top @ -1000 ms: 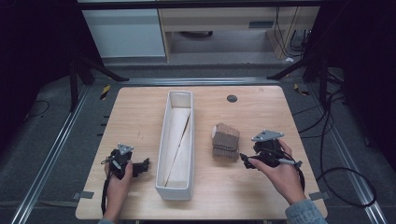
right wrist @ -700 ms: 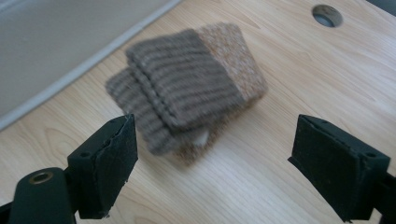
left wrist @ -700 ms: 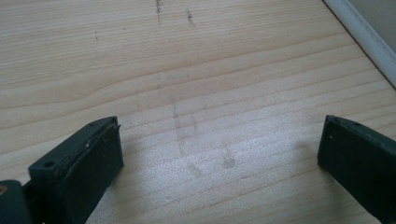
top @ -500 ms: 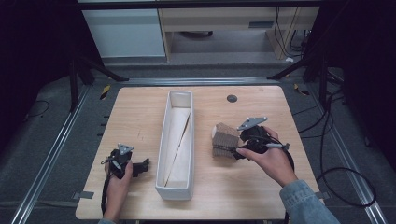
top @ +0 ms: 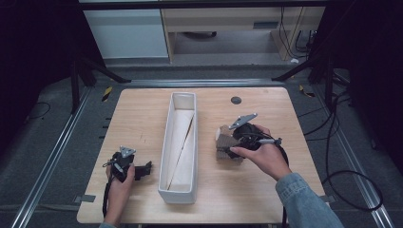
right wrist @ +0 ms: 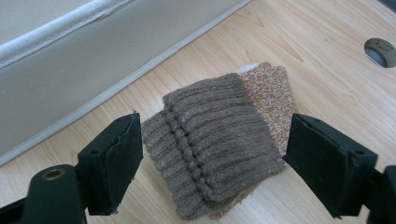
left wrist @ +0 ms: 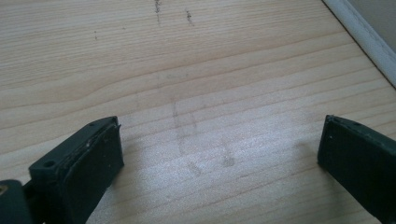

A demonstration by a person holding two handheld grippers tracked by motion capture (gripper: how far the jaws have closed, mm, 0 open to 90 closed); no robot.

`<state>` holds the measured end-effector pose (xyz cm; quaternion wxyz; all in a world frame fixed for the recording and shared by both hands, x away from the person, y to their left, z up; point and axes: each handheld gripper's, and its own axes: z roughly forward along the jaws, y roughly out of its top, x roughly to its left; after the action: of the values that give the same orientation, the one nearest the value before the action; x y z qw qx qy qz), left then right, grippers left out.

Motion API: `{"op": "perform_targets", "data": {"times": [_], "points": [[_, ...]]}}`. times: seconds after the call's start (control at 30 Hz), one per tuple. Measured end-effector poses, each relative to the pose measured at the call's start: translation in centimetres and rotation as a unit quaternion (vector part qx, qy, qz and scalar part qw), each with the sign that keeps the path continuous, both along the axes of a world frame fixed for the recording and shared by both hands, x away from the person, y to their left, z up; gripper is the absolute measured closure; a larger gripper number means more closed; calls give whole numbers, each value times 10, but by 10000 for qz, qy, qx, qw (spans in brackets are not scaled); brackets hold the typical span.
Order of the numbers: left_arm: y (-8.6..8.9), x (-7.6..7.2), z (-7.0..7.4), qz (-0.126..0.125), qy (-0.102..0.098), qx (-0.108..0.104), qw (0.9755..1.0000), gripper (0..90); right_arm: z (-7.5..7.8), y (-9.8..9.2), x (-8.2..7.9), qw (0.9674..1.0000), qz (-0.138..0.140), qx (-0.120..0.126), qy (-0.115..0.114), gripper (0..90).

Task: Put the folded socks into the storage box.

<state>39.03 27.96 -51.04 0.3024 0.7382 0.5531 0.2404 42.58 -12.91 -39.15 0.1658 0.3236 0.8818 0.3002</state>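
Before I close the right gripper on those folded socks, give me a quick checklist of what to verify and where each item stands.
1. Right gripper open, jaws wider than the bundle: ok.
2. Folded knit socks between the jaws: ok.
3. Pads pressing on the socks: not ok, gaps on both sides.
4. Socks lie flat on the wooden table, beside the long white bin, not touching it: ok.
5. Bin has room; only a thin stick inside: ok.
6. Left gripper open, nothing between its jaws, away from the socks: ok.
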Motion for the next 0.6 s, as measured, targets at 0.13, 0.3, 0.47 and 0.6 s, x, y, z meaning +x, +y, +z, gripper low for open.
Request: {"op": "perform_targets", "data": {"times": [0.13, 0.3, 0.47, 0.6], "points": [[0, 0, 0, -7, -1, -2, 10000, 0, -2, 2, 2, 10000, 48, -7, 40, 214], [0, 0, 0, -12, 0, -1, 10000, 0, -4, 4, 5, 9999, 123, -33, 75, 250], [0, 0, 0, -13, 0, -2, 10000, 0, -4, 9, 8, 9995, 257, -118, 156, 283], [0, 0, 0, -15, 1, 1, 10000, 0, -5, 11, 8, 9992, 314, -167, 188, 273]]}}
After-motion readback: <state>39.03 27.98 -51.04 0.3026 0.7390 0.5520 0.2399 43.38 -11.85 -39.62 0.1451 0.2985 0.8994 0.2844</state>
